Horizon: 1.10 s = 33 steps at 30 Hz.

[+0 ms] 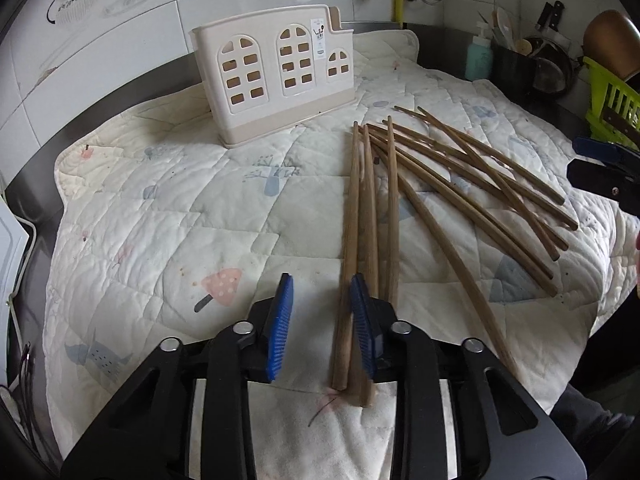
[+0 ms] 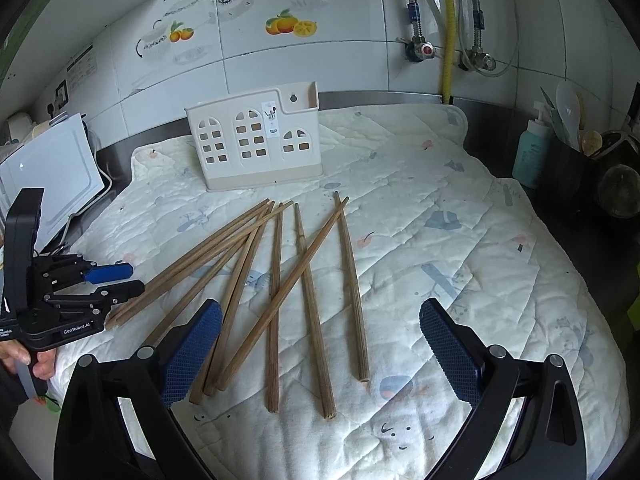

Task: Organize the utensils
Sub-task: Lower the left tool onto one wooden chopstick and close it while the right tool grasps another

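Observation:
Several wooden chopsticks (image 1: 460,184) lie fanned out on a quilted white mat (image 1: 160,208); they also show in the right wrist view (image 2: 276,280). A beige slotted utensil holder (image 1: 276,72) stands upright at the mat's far side, also in the right wrist view (image 2: 256,140). My left gripper (image 1: 320,328) is open low over the mat, with the near ends of two chopsticks (image 1: 352,280) lying between its blue pads. My right gripper (image 2: 320,356) is wide open above the near ends of the chopsticks, holding nothing.
A tiled wall with pipes (image 2: 448,40) runs behind. A teal bottle (image 2: 530,152) and a dark pot of utensils (image 2: 568,160) stand at the right. A green basket (image 1: 612,104) is far right. A white appliance (image 2: 48,168) sits left.

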Tool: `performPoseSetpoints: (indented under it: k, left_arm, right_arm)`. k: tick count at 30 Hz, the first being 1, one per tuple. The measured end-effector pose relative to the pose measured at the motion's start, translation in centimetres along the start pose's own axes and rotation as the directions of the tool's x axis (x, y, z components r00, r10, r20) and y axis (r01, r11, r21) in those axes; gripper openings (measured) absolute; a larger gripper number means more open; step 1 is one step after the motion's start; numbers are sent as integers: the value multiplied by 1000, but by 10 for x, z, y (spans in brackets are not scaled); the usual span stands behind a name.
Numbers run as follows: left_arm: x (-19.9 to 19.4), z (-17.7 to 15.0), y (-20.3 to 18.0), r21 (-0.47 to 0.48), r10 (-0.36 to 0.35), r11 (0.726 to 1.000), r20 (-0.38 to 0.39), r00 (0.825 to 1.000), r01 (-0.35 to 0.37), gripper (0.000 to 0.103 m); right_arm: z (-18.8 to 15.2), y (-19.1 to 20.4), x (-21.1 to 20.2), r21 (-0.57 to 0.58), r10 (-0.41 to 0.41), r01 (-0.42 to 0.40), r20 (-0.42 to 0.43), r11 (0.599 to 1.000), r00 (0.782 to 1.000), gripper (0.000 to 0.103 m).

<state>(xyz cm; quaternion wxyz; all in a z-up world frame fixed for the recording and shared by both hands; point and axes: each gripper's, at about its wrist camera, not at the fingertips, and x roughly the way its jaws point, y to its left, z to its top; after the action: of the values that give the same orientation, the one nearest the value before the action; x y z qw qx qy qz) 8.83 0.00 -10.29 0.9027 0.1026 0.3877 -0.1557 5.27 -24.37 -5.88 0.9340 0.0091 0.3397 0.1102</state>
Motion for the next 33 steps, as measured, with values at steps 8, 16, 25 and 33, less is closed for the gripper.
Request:
performPoseSetpoints:
  k: [8, 16, 25, 33]
  left_arm:
    - [6, -2, -5, 7, -11, 1000, -21, 1000, 11, 18]
    - [8, 1, -11, 0, -12, 1000, -21, 1000, 12, 14]
    - [7, 2, -8, -92, -18, 996, -19, 1000, 16, 7]
    - [4, -4, -5, -146, -21, 989, -10, 1000, 19, 6]
  right_arm:
    - [-2, -1, 2, 6, 3, -3, -4, 1000, 1000, 95]
    - [-8, -4, 14, 33, 26, -25, -50, 999, 998, 76]
    - [-9, -10, 16, 40, 19, -16, -66, 999, 998, 71]
    - [-17, -26, 20, 68, -2, 8, -90, 998, 996, 48]
